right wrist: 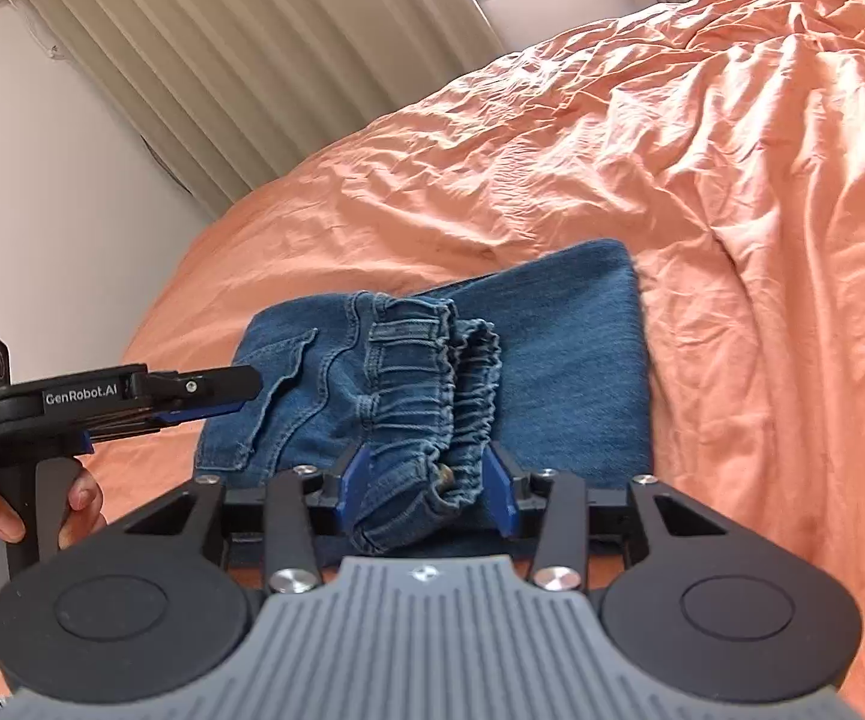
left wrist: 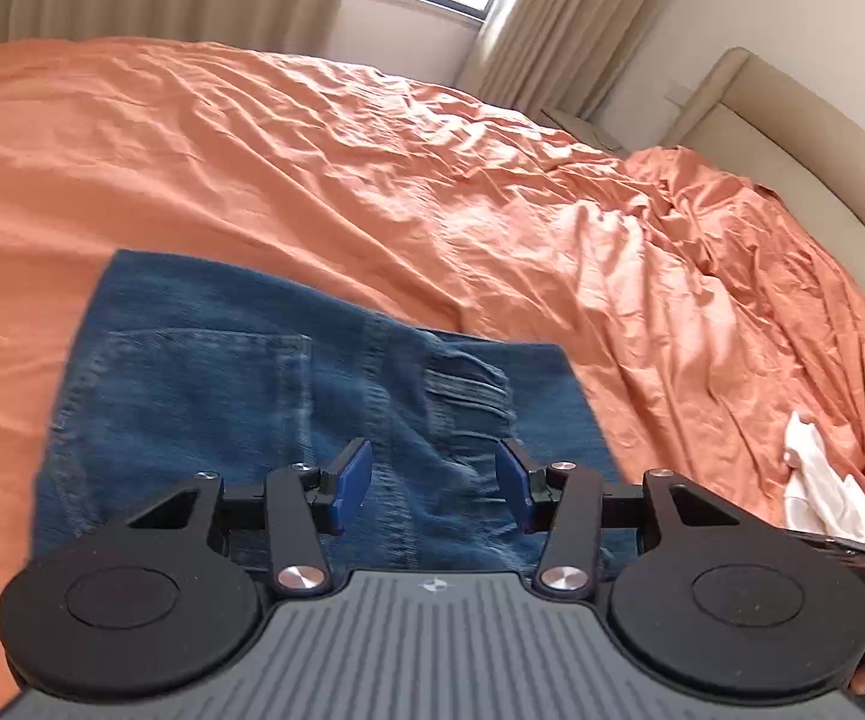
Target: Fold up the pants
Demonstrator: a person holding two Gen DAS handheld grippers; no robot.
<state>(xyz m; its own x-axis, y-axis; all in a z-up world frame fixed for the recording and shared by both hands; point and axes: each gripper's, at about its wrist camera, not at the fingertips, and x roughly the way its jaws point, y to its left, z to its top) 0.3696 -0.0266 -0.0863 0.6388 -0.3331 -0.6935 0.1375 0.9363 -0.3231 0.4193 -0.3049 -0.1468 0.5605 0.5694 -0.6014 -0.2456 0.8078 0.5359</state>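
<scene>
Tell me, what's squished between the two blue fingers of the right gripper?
The stretchy waistband of the jeans sits bunched between the right gripper pads, seen in the right wrist view. The jaws stand apart, not pinching it.

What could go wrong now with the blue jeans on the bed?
1. The elastic waistband is bunched up between the right gripper fingers, which look open. Closing now might grab a lump and make a crooked fold.
2. The left gripper hangs open over the jeans, holding nothing, so that side could slide.
3. The orange sheet is wrinkly, so the fold may turn out bumpy.
</scene>
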